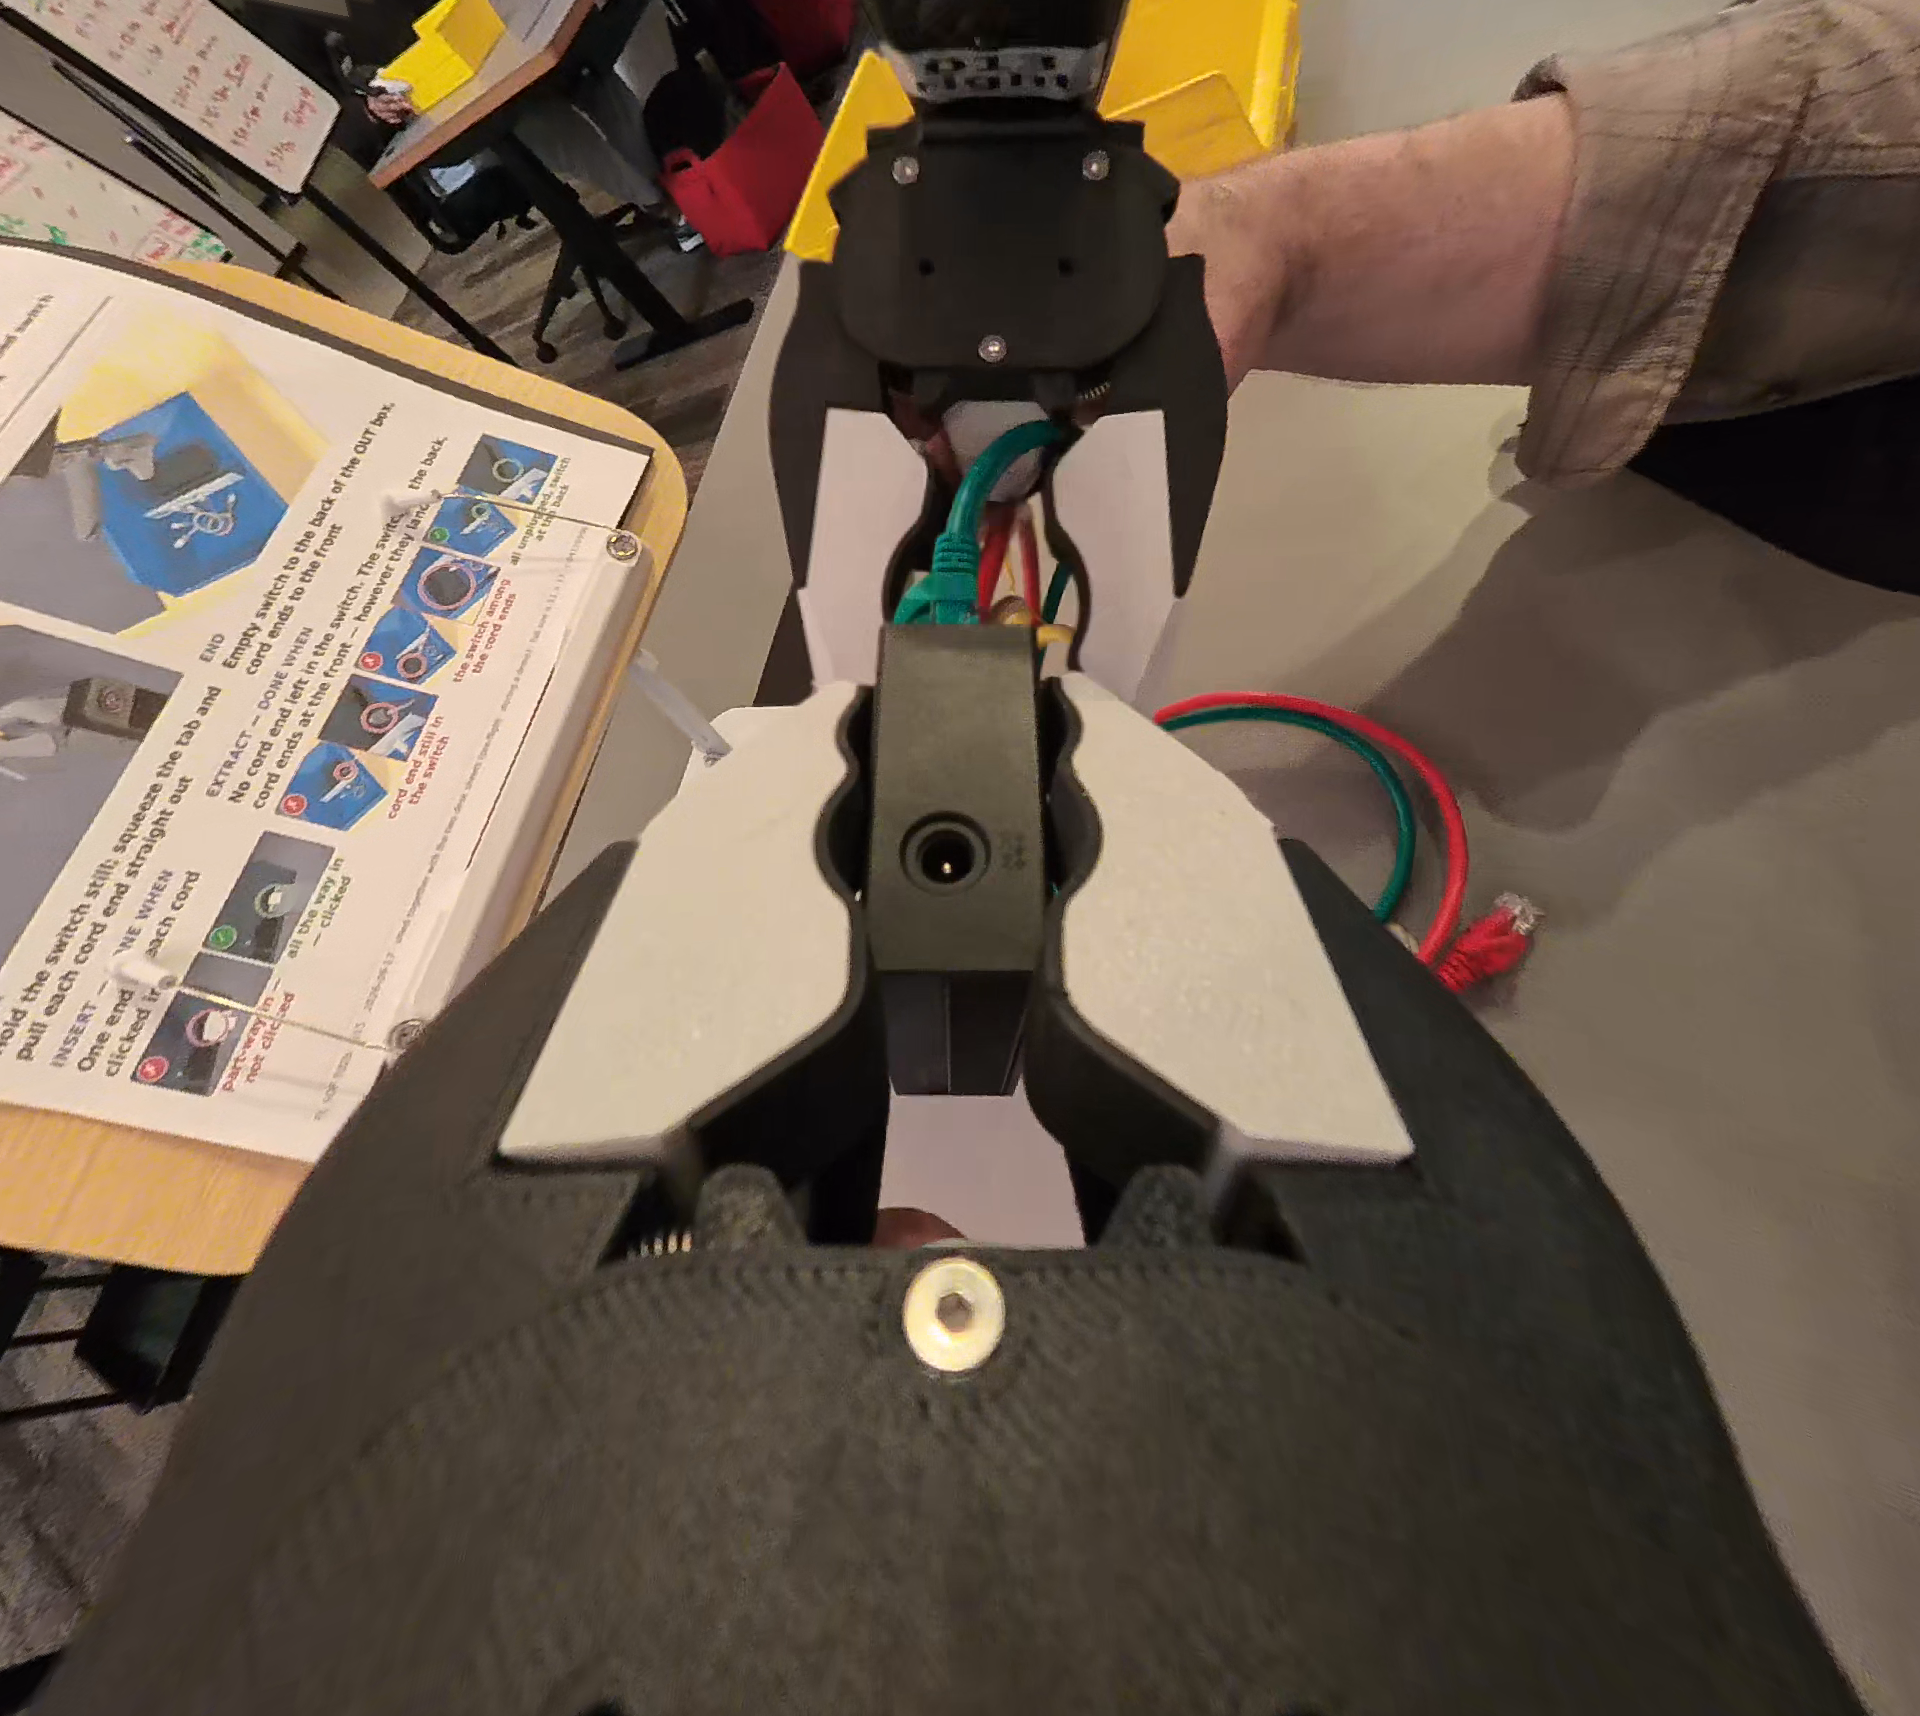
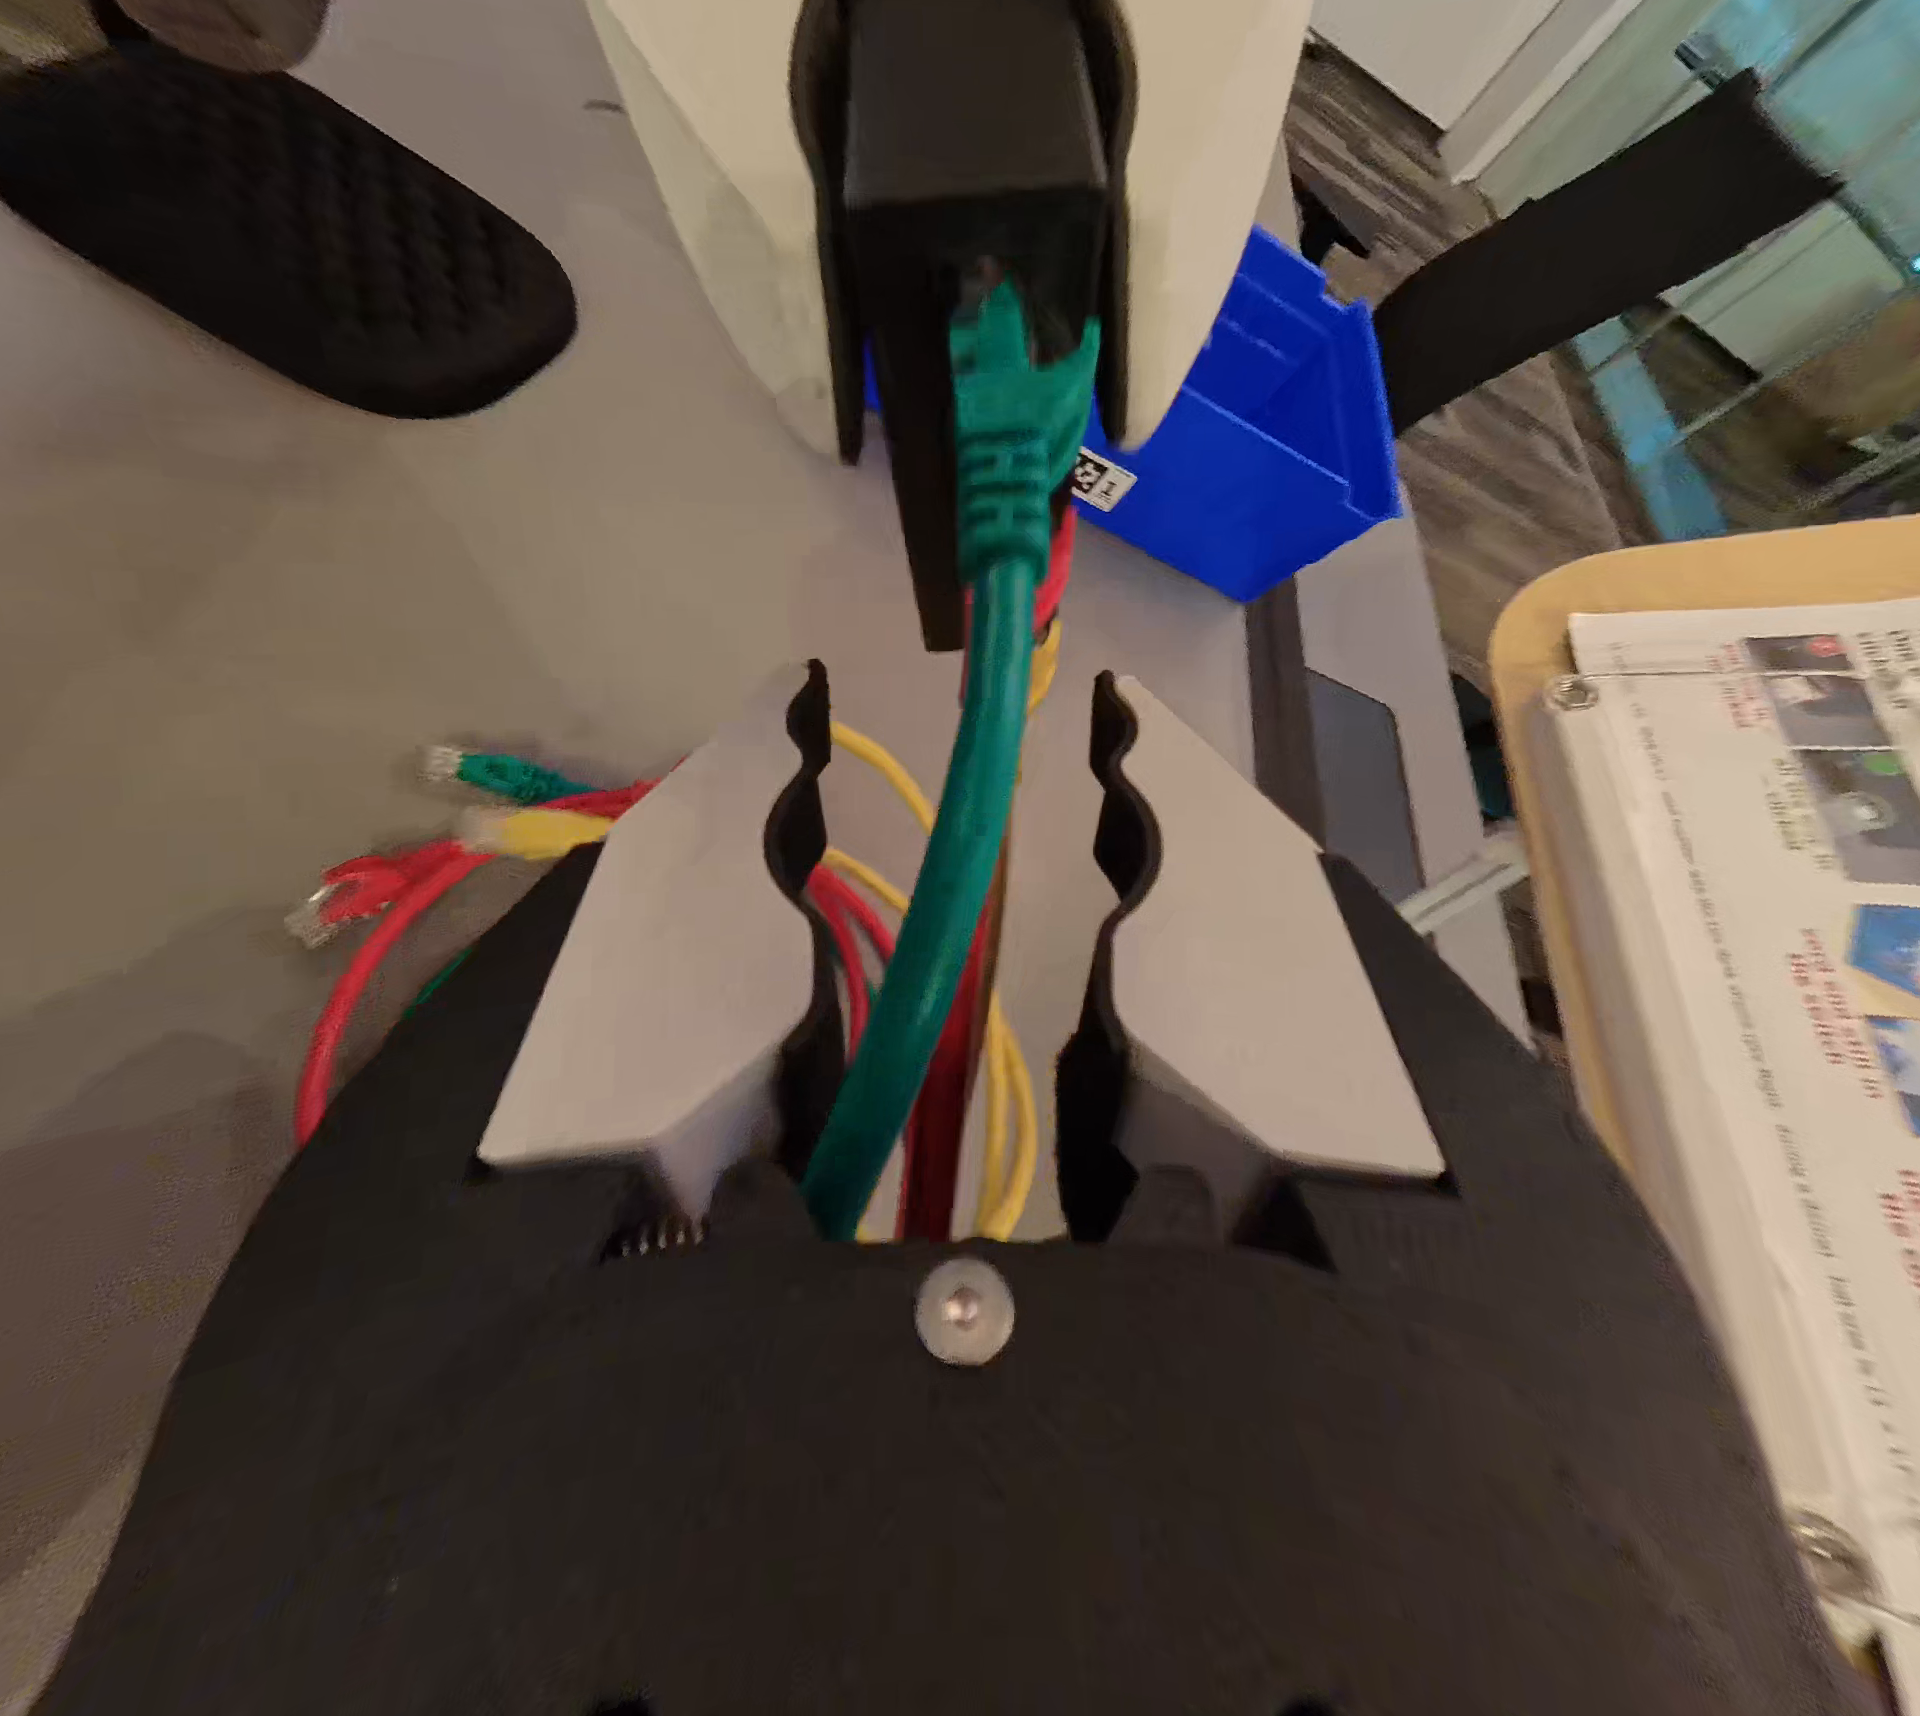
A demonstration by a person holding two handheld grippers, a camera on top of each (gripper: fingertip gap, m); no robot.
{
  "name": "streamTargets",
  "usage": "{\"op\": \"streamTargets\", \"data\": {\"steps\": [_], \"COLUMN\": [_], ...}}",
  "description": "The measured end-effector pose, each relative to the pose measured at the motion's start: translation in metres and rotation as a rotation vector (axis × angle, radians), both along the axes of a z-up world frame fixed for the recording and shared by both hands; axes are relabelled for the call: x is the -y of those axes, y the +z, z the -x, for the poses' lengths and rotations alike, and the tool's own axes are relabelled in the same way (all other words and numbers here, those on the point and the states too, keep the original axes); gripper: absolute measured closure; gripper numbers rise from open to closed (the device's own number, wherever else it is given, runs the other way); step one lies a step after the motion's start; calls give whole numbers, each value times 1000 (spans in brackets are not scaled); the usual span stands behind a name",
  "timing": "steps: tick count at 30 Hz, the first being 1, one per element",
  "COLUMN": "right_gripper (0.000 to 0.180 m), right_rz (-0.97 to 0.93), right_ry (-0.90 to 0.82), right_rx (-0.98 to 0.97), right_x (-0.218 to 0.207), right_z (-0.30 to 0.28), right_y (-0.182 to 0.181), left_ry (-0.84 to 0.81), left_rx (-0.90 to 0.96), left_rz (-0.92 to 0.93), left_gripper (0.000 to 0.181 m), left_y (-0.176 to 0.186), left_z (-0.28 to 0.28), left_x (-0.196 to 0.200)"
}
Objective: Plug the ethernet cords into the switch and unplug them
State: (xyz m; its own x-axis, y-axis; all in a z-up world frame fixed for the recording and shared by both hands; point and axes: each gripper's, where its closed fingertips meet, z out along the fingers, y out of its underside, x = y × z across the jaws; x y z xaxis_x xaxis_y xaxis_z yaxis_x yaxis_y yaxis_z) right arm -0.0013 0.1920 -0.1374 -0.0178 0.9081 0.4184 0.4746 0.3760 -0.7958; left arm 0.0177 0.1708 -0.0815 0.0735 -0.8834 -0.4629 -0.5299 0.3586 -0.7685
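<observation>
My left gripper [image 1: 956, 700] is shut on the black switch [image 1: 954, 835] and holds it above the grey table [image 1: 1621, 887]. My right gripper [image 2: 958, 690] faces it, open. A green ethernet cord [image 2: 935, 939] runs between its fingers without being pinched. The cord's green plug [image 2: 1003, 419] sits in a port of the switch [image 2: 966, 139]. Red and yellow cords [image 2: 997, 1095] also pass between the right fingers. Loose green [image 2: 499, 773], yellow [image 2: 530, 830] and red [image 2: 348, 897] cord ends lie on the table. The right gripper [image 1: 987, 596] also shows in the left wrist view.
A blue bin [image 2: 1268, 461] stands on the table behind the switch. Yellow bins [image 1: 1205, 4] stand at the far side. A printed instruction sheet lies on a wooden board [image 1: 135, 1188] beside the table. A person's sleeved arm [image 1: 1610, 232] reaches in from the right. My hands' fingertips stand some 6 centimetres from each other.
</observation>
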Motion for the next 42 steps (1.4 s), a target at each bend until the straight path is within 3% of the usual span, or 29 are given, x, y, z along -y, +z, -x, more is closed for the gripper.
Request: {"op": "streamTargets", "data": {"steps": [5, 14, 18, 25, 31, 37, 42], "right_gripper": [157, 157, 157, 157, 157, 157, 157], "right_rz": [-110, 43, 142, 282, 372, 443, 447], "right_ry": [-23, -46, -86, -148, -198, -249, -271], "right_rx": [52, 49, 69, 91, 97, 109, 134], "right_x": [-2, -1, -5, -7, -7, -9, -11], "right_z": [6, 8, 8, 5, 6, 10, 9], "right_y": [-2, -5, -9, -11, -11, -17, -22], "left_ry": [-25, 17, 178, 477, 632, 710, 717], "left_rx": [-19, -32, -154, -390, -476, -531, -520], "left_rz": [-13, -63, -276, -730, -987, -1061, -1097], "left_gripper": [151, 147, 89, 37, 34, 35, 48], "left_y": [-8, -6, -12, -24, -25, -29, -28], "left_z": [-5, -2, 7, 28, 32, 30, 29], "left_x": [4, -7, -28, -59, -75, -87, -91]}}
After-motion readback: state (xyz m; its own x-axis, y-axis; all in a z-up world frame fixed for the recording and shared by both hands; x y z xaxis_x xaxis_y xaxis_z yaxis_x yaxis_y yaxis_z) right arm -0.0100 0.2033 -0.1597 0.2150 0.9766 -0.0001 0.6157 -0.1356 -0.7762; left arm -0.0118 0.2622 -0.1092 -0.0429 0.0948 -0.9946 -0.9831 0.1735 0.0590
